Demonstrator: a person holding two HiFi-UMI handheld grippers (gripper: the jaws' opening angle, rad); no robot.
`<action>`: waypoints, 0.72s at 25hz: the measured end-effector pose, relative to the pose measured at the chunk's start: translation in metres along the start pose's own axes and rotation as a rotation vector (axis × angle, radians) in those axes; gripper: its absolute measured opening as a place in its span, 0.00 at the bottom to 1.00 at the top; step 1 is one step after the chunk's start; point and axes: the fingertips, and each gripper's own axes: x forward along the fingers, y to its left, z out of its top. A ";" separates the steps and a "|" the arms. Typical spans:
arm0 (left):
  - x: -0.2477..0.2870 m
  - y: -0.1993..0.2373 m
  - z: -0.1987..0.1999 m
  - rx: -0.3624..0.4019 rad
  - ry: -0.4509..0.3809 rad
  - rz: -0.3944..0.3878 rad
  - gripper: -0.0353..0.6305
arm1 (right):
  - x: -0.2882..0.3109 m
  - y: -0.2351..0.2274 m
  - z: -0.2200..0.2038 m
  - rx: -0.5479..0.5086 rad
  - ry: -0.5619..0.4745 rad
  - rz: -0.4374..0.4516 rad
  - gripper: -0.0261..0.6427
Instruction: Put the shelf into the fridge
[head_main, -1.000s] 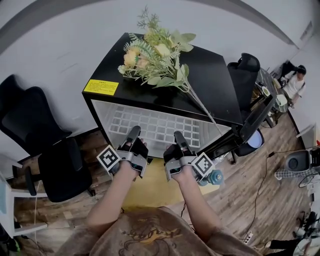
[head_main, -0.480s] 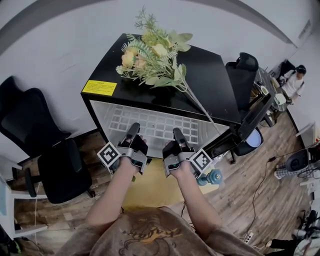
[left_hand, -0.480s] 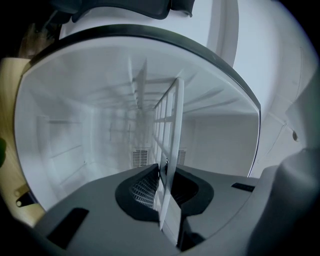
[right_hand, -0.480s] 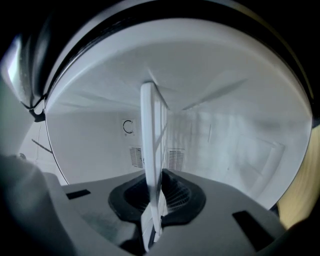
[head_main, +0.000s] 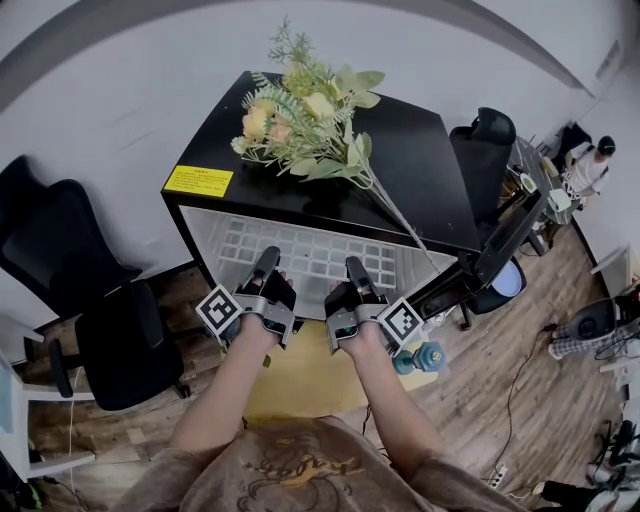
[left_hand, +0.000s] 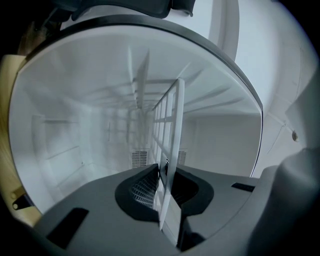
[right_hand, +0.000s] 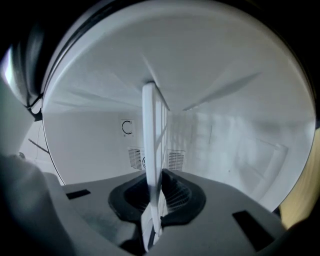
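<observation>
**Holding the shelf level in the mouth of the fridge**

Reaching deep into the white cavity, with the white grid shelf (head_main: 310, 255) lying flat at centre frame of the head view, just below the black top of the fridge (head_main: 420, 160). Seen edge-on in both gripper views, as a pale lattice running from the jaws toward the vents on the back wall. Mostly inside already, by the look of it; only the near edge sits at the opening. Whether the sides rest on any ledge: not visible.

Pinched at that near edge in two places: left gripper (head_main: 268, 264) left of centre, right gripper (head_main: 355, 268) right of centre, each with jaws closed on the rim, which stands squarely between the ribbed pads.

Likely trouble from here:
- Pushing harder on one side than the other, skewing the shelf so a corner binds against a side wall.
- Letting go before both sides sit on their supports, so the shelf drops or tips.
- Lifting the near edge too high, scraping the cavity ceiling.

Farther out: a bunch of artificial flowers (head_main: 310, 120) on the fridge top, upper centre, its stem trailing toward the lower right.
</observation>
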 end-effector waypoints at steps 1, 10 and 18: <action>0.000 0.000 0.000 -0.001 -0.001 -0.001 0.15 | 0.000 0.000 0.000 -0.001 0.000 -0.001 0.08; 0.006 0.002 0.003 0.003 0.001 0.006 0.15 | 0.005 -0.001 0.002 0.003 -0.015 -0.006 0.07; 0.009 0.004 0.003 0.011 0.002 0.008 0.15 | 0.006 -0.002 0.004 0.002 -0.030 0.002 0.08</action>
